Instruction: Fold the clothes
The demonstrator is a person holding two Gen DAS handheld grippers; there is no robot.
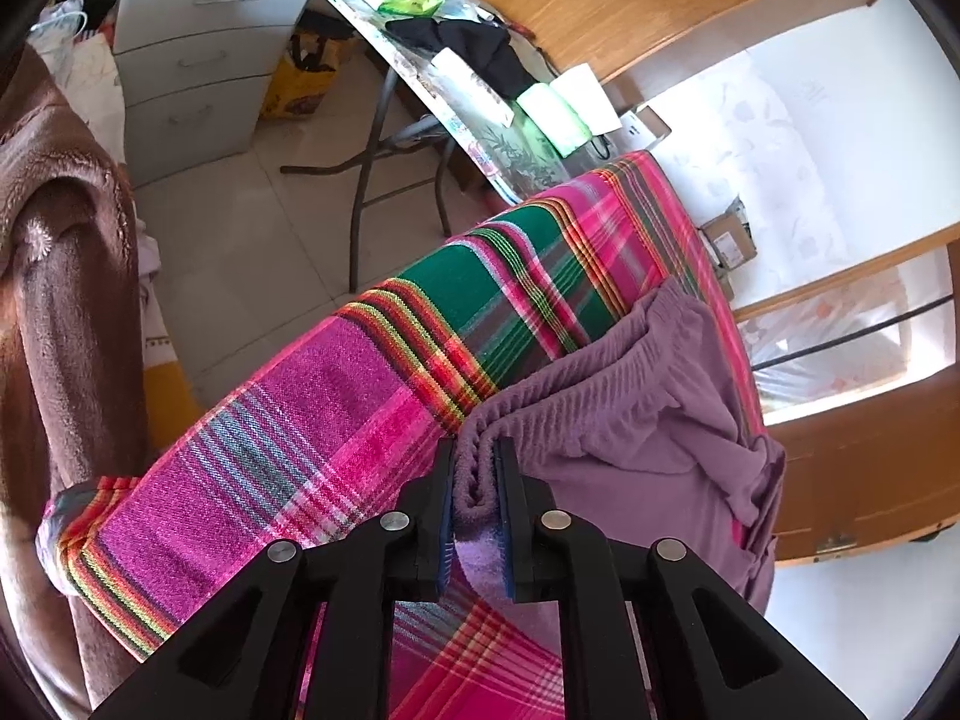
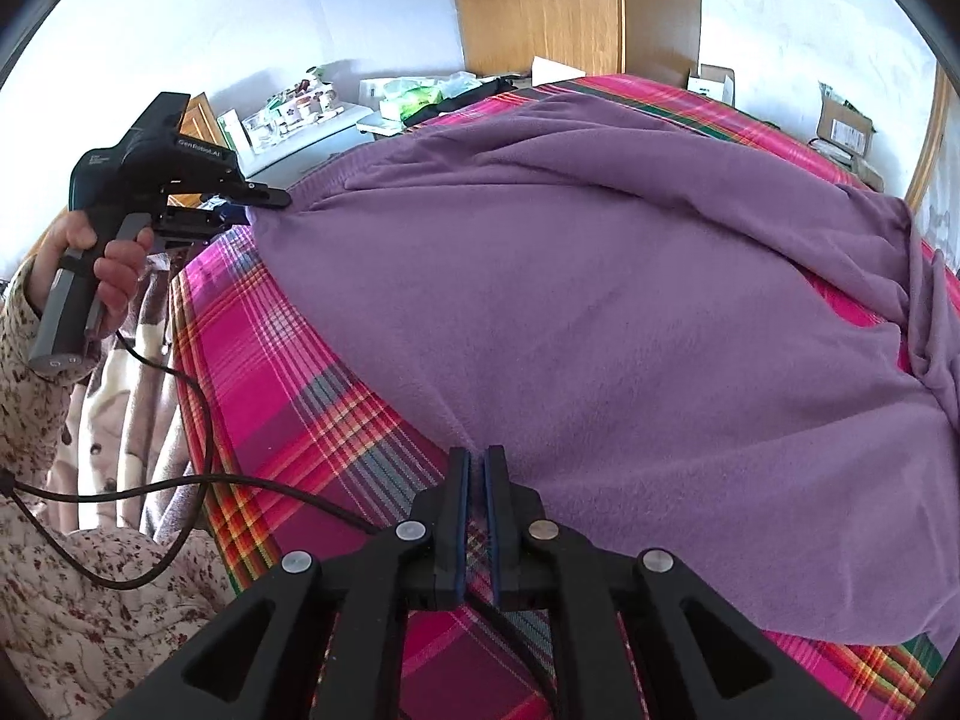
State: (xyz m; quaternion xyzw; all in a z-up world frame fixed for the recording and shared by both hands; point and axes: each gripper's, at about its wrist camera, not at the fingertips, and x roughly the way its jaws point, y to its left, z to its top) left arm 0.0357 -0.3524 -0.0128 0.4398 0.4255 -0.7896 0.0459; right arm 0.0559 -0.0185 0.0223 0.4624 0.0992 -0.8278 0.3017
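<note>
A purple fleece garment lies spread on a pink, green and red plaid cloth that covers the table. My left gripper is shut on the garment's ribbed corner at the cloth's edge; it also shows in the right wrist view, held in a hand at the garment's far left corner. My right gripper is shut and empty, just off the garment's near edge, over the plaid cloth.
A folding table with green packs and a black cloth stands beyond the plaid cloth. A grey drawer unit and a brown blanket are at the left. A wooden wardrobe and cardboard boxes stand behind.
</note>
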